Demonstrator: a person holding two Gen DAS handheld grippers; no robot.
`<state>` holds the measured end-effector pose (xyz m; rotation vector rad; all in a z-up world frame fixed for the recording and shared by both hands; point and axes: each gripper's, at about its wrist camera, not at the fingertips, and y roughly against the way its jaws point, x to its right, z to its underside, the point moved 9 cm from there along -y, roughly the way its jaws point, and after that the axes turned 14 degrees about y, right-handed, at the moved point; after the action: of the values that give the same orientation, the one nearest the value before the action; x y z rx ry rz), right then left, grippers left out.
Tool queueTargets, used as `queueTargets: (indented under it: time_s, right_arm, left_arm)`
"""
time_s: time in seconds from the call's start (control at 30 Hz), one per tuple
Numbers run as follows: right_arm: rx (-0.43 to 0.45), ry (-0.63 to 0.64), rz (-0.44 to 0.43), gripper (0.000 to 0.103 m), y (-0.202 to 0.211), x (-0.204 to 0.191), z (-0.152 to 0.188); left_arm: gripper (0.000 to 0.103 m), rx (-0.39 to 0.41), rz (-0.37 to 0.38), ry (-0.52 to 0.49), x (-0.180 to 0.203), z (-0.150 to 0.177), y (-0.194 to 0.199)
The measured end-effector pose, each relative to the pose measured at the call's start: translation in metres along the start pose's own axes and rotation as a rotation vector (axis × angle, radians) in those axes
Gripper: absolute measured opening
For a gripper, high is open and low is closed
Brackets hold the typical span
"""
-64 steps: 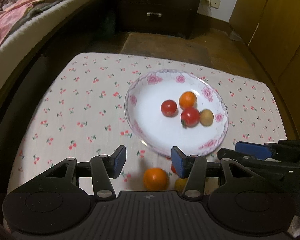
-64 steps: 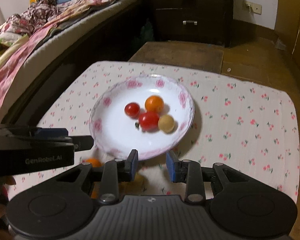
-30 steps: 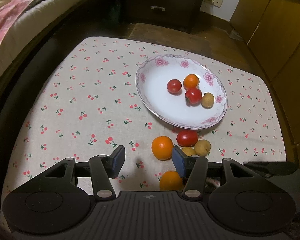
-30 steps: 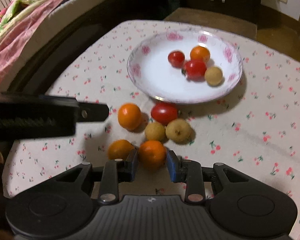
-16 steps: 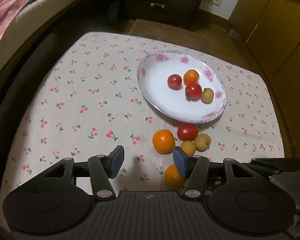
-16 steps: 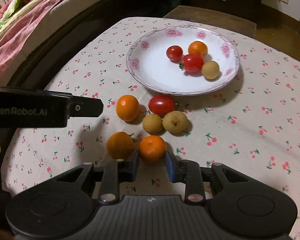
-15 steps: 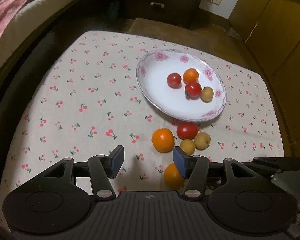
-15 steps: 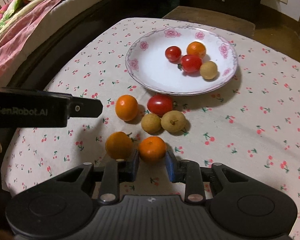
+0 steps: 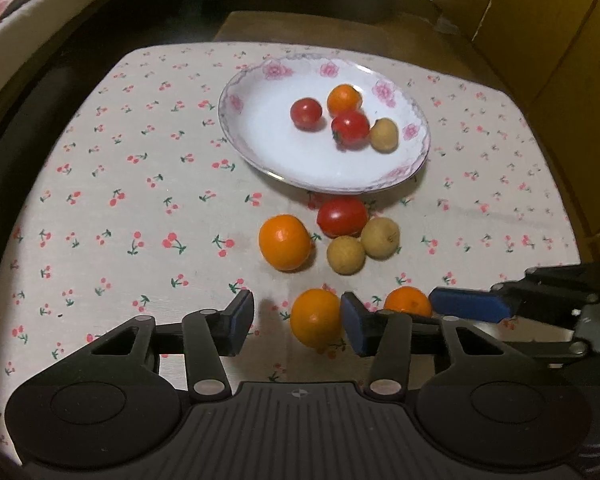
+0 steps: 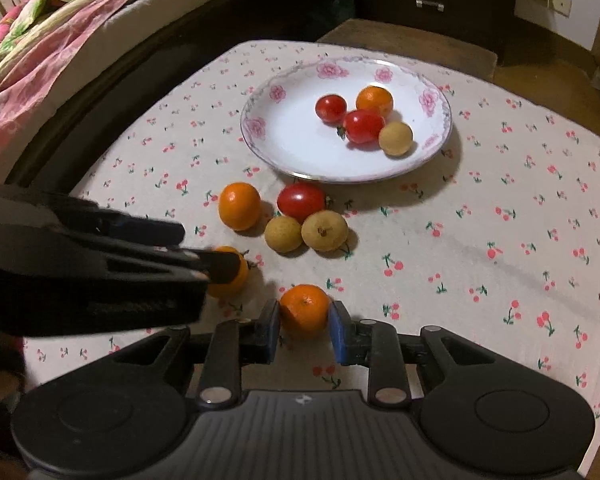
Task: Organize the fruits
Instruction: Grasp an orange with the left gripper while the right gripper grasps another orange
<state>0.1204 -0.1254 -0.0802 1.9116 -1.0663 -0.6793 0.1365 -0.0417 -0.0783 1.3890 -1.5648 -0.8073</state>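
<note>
A white floral plate [image 9: 236,128] [image 10: 260,152] holds two tomatoes, a small orange and a yellow fruit. In front of it on the cloth lie an orange [image 9: 286,242], a tomato [image 9: 342,216] and two yellow fruits [image 9: 346,254]. My right gripper [image 10: 304,331] is shut on a small orange [image 10: 305,309], low over the cloth. My left gripper [image 9: 298,322] has its jaws closing around another orange [image 9: 316,322]. That orange touches the right pad, and a gap remains at the left pad. The right gripper's blue pad [image 9: 472,308] shows beside its orange [image 9: 408,302].
The table wears a cherry-print cloth [image 9: 120,184] and its edges drop off on all sides. A bed with pink bedding [image 10: 40,20] runs along the left. A dark drawer chest [image 10: 432,0] and a low wooden stool [image 10: 412,44] stand behind the table.
My left gripper came down and forward, so the near orange now sits between its jaws, which narrowed. The right gripper kept its hold on the small orange and barely moved.
</note>
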Motion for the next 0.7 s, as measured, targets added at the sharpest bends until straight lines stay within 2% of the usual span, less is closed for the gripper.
queueTargets:
  time_s: [0.13, 0.3, 0.5, 0.57, 0.7]
  right_arm:
    - [0.000, 0.023, 0.005, 0.028, -0.001, 0.000, -0.001]
    - [-0.001, 0.036, 0.004, 0.029, -0.006, -0.001, 0.000]
    - [-0.023, 0.063, 0.014, 0.029, -0.005, -0.005, 0.000]
    - [-0.022, 0.061, 0.013, 0.028, -0.005, -0.006, 0.001]
    - [-0.020, 0.053, 0.018, 0.028, -0.005, -0.005, 0.000]
  left_arm:
    - [0.051, 0.000, 0.002, -0.005, 0.002, 0.000, -0.002]
    - [0.037, -0.001, 0.012, -0.024, 0.005, 0.002, 0.001]
    - [0.028, 0.013, 0.014, -0.032, 0.000, 0.000, 0.010]
    - [0.028, 0.014, 0.020, -0.024, -0.004, 0.000, 0.011]
    - [0.036, 0.013, 0.022, -0.012, -0.006, -0.001, 0.010]
